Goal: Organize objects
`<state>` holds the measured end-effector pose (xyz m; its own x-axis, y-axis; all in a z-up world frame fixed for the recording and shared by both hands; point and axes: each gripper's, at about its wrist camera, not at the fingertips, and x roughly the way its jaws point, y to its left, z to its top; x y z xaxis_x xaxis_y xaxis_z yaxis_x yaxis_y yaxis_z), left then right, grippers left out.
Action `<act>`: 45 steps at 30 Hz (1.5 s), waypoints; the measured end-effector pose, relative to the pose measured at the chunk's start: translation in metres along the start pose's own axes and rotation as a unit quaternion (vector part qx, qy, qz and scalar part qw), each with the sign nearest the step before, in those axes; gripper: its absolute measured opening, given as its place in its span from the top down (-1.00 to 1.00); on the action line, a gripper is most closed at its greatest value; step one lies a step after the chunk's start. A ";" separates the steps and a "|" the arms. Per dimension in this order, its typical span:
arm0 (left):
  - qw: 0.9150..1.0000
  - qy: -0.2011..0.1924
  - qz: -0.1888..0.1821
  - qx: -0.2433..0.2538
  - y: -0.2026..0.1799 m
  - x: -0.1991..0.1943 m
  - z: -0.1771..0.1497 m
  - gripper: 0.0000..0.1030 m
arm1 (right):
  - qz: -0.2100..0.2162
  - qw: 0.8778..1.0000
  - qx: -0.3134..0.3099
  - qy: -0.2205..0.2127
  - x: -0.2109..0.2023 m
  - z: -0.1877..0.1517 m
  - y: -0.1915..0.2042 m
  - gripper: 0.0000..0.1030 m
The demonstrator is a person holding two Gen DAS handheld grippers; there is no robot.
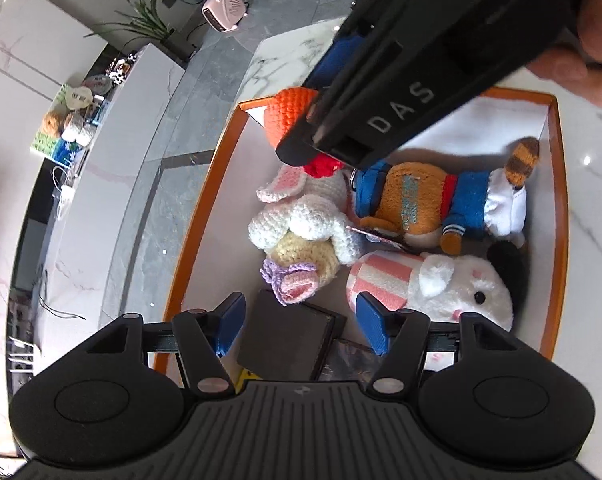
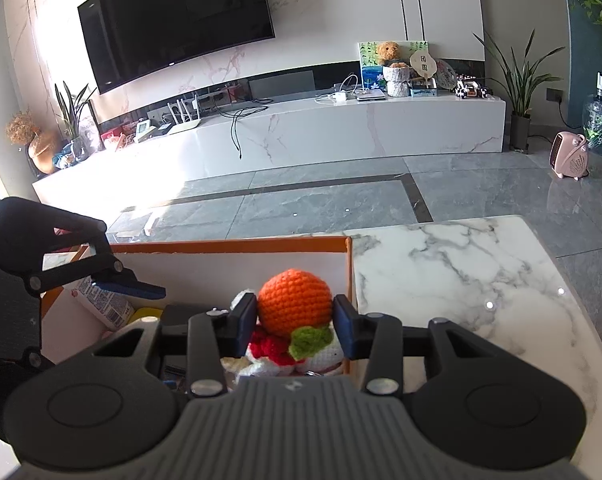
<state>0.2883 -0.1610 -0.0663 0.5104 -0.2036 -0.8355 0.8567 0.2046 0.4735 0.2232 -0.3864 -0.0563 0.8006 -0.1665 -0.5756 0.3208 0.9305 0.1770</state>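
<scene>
You are gripping the orange crochet doll (image 2: 293, 309) in the right tongs (image 2: 295, 322) over the nearly filled orange box (image 1: 557, 184), seemingly placing it, while your left tongs (image 1: 301, 316) are hanging wide open, empty.

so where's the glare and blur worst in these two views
Right wrist view: sunlight blows out the floor below the TV, and fisheye bends the TV console. Left wrist view: the right gripper looms close and soft, with a blurred hand at the top corner.
</scene>
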 end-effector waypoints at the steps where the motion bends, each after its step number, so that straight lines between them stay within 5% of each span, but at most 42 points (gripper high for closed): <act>1: 1.000 -0.003 -0.004 -0.012 0.000 -0.004 -0.001 -0.42 | -0.001 1.000 -0.001 0.000 0.000 0.000 0.000 0.14; 19: 0.995 -0.010 -0.025 -0.098 0.010 -0.028 0.008 -0.42 | -0.002 1.000 -0.014 -0.007 -0.007 -0.003 0.004 0.13; 29: 0.982 -0.030 -0.010 -0.185 0.003 -0.084 -0.007 -0.41 | 0.010 0.999 -0.029 -0.010 -0.043 -0.015 0.024 -0.02; 34: 0.966 -0.056 0.000 -0.252 -0.005 -0.123 -0.020 -0.41 | 0.018 0.999 -0.026 -0.017 -0.076 -0.017 0.039 -0.15; 38: 0.945 -0.088 0.029 -0.315 -0.014 -0.158 -0.037 -0.44 | 0.014 0.999 -0.038 -0.032 -0.108 -0.018 0.053 -0.34; 41: 0.926 -0.113 0.061 -0.354 -0.020 -0.181 -0.050 -0.60 | 0.012 0.998 -0.045 -0.044 -0.134 -0.017 0.063 -0.38; 45: 0.889 -0.158 0.115 -0.415 -0.033 -0.217 -0.072 -0.75 | 0.008 0.996 -0.054 -0.075 -0.172 -0.018 0.075 -0.62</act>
<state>0.1442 -0.0546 0.0794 0.7723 -0.2982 -0.5610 0.4452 0.8839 0.1431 0.1004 -0.2818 0.0417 0.8740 -0.1908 -0.4468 0.2576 0.9617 0.0934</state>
